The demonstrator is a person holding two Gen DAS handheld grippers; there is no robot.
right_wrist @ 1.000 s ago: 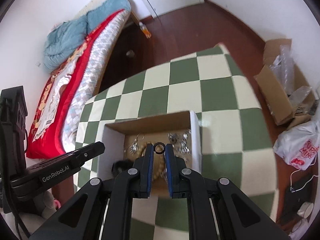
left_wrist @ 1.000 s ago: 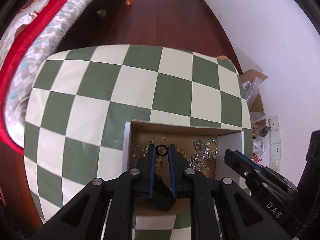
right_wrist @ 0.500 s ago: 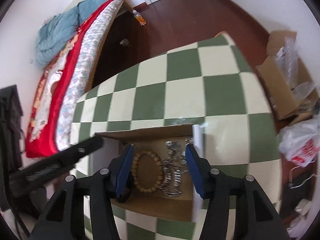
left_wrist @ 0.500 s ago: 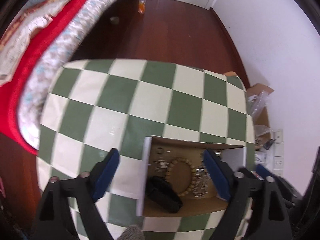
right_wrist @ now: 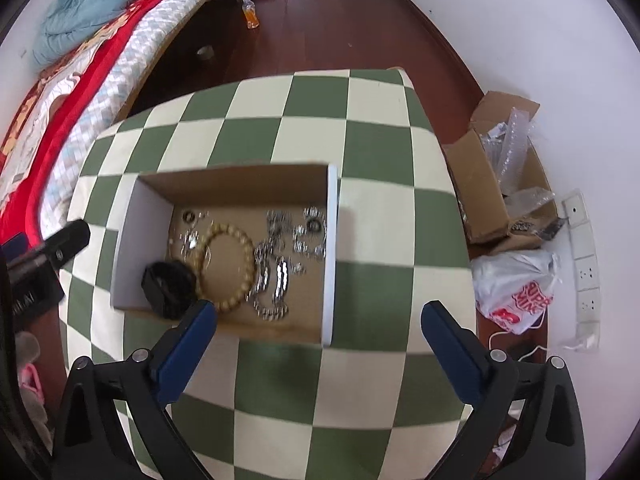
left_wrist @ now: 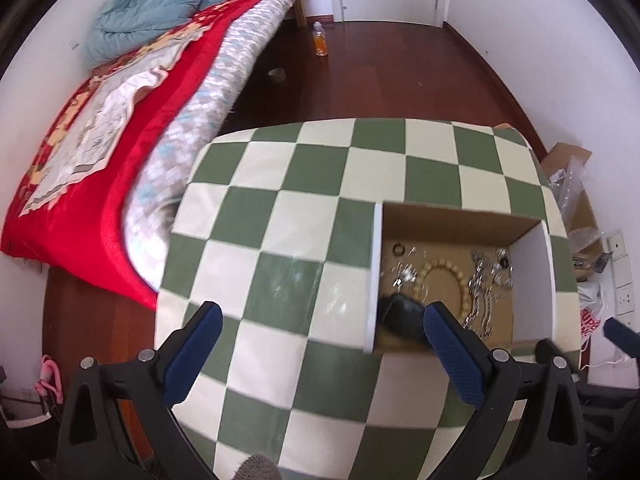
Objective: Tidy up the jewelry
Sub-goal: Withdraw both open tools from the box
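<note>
Jewelry, namely a wooden bead bracelet [right_wrist: 228, 268], silver chain pieces [right_wrist: 276, 264] and a black band [right_wrist: 168, 288], lies inside the shallow cardboard box [right_wrist: 240, 180] on the green-checked tabletop [right_wrist: 372, 288]. Left tool [left_wrist: 320, 332] and right tool [right_wrist: 320, 328] have just spread wide and hold nothing. Collecting looks nearly complete; the tabletop around the box shows no stray pieces.

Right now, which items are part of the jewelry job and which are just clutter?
Job:
cardboard box
beaded bracelet
silver chains
black band
small ring

Lying about:
orange bottle
plastic bag
floor carton
bed
</note>
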